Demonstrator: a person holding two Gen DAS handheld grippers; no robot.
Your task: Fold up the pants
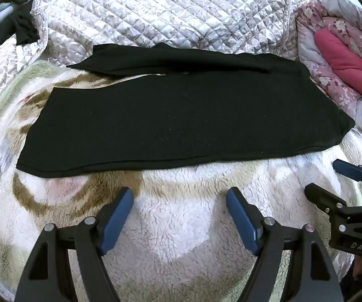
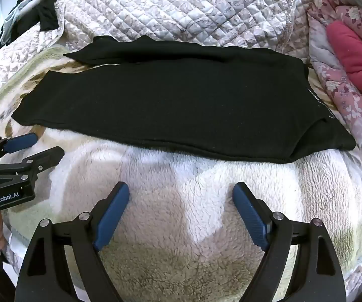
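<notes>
Black pants (image 1: 175, 115) lie flat across a fleece blanket, legs running left, waist at the right; the far leg (image 1: 170, 60) splays slightly apart from the near one. In the right wrist view the pants (image 2: 175, 108) stretch the same way, with a small white mark near the waist. My left gripper (image 1: 179, 196) hovers open over bare fleece just short of the near hem edge, nothing between its blue pads. My right gripper (image 2: 181, 191) is open too, above the fleece in front of the pants. Each gripper shows in the other's view: the right (image 1: 332, 178), the left (image 2: 47, 143).
A white and brown fleece blanket (image 1: 181, 226) covers the bed under the pants. Behind lies a quilted grey-white cover (image 1: 155, 12). A pink floral duvet with a red pillow (image 1: 344, 58) is bunched at the right. Dark clothes (image 1: 22, 25) hang at the far left.
</notes>
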